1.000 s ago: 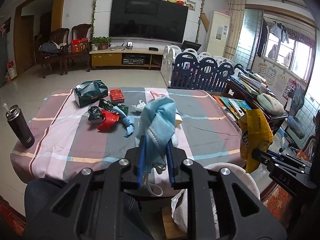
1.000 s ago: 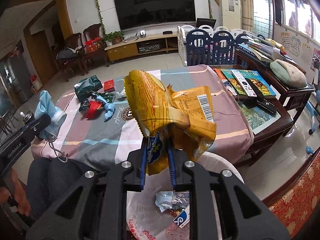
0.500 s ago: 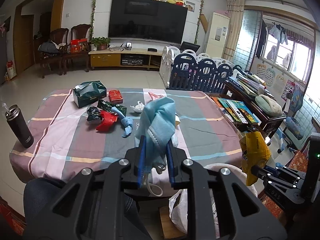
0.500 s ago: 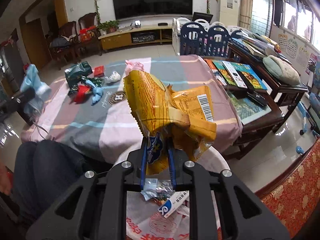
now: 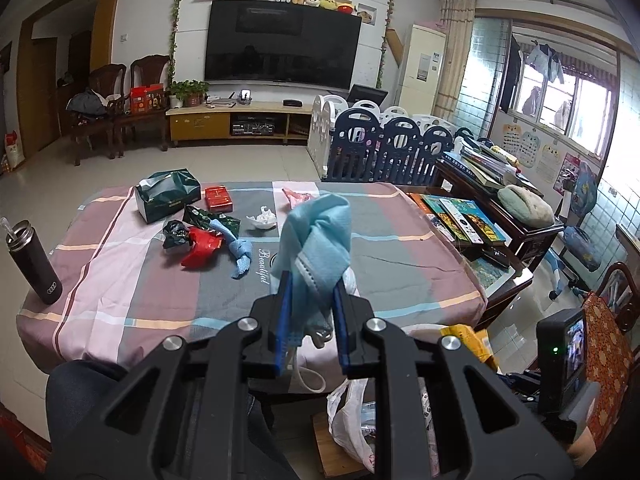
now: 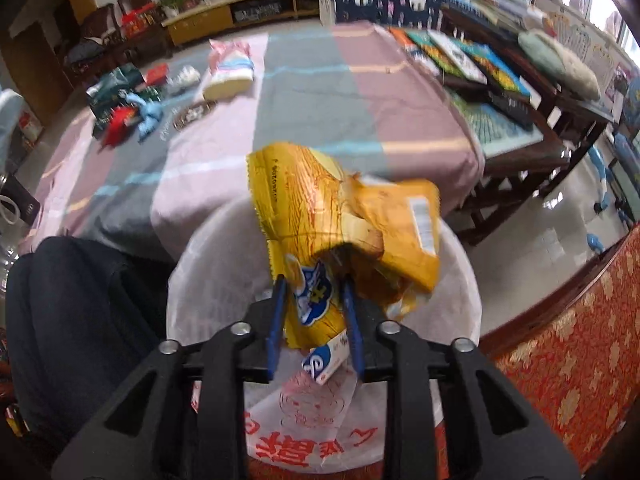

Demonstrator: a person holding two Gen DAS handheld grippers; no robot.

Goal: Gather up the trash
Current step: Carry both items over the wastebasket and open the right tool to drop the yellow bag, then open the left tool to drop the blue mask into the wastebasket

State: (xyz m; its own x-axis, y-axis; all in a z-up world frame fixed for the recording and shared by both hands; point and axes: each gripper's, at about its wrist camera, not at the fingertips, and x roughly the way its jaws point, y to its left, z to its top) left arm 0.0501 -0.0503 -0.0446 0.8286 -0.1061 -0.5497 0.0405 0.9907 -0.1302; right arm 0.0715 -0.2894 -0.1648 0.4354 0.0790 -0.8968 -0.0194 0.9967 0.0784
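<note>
Striped tablecloth (image 6: 312, 92) behind downward-tilted right tongs (image 6: 314, 308), opening around yellow wrapper (image 6: 336, 216).

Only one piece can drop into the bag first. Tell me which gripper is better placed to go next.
Right. The right gripper is directly over the open white bag, jaws opening around the yellow wrapper. The left gripper is shut on the blue mask over the table edge.

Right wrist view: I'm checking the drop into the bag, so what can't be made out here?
- Inside of the white trash bag: hidden by the yellow snack wrapper between the opening right gripper.
- Whether the pads still touch the wrapper: motion blur.
- Print on the small blue-and-white packet: too small.
- Left gripper: cut off by the left edge.
</note>
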